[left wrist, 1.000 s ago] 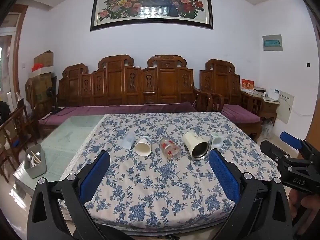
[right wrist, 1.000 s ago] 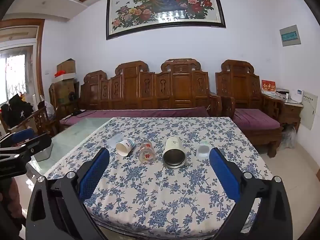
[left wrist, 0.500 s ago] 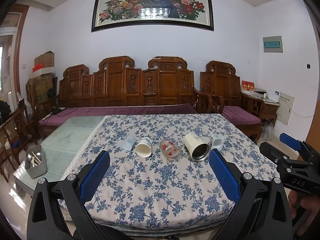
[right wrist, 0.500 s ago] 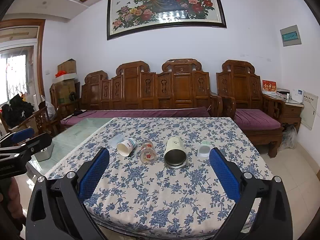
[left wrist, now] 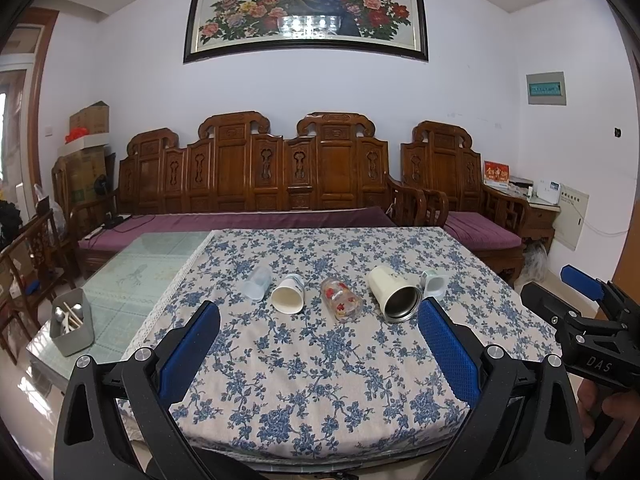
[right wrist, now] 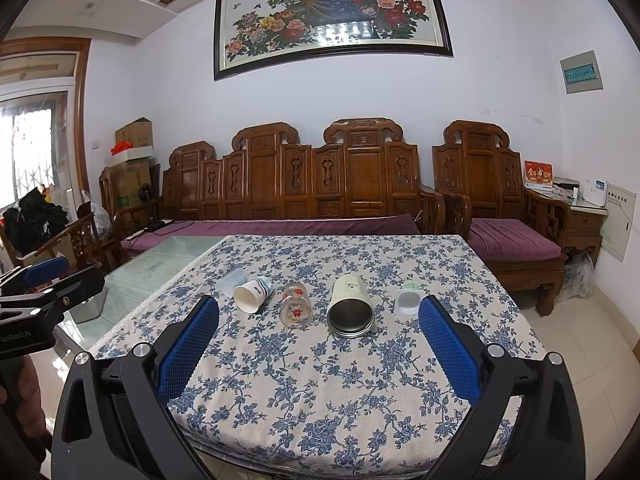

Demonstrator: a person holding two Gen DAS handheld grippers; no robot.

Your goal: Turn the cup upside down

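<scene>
Several cups lie on their sides in a row on the floral tablecloth [left wrist: 320, 380]: a clear plastic cup [left wrist: 256, 283], a white paper cup [left wrist: 289, 294], a glass with red flowers [left wrist: 341, 300], a cream steel-lined tumbler [left wrist: 393, 294] and a small pale cup [left wrist: 434, 282]. The right wrist view shows the same row: paper cup [right wrist: 253, 293], glass [right wrist: 295, 305], tumbler [right wrist: 350, 306], small cup [right wrist: 408, 299]. My left gripper [left wrist: 318, 322] and right gripper [right wrist: 318, 318] are both open and empty, held near the table's front edge, short of the cups.
A grey tub with utensils [left wrist: 72, 327] stands on the glass tabletop [left wrist: 132, 280] left of the cloth. A carved wooden sofa [left wrist: 256, 184] with purple cushions lines the back wall. The right gripper's body [left wrist: 588, 328] shows at right in the left wrist view.
Both grippers have drawn back and risen slightly, so the table and cups sit a little farther off. The cups have not moved.
</scene>
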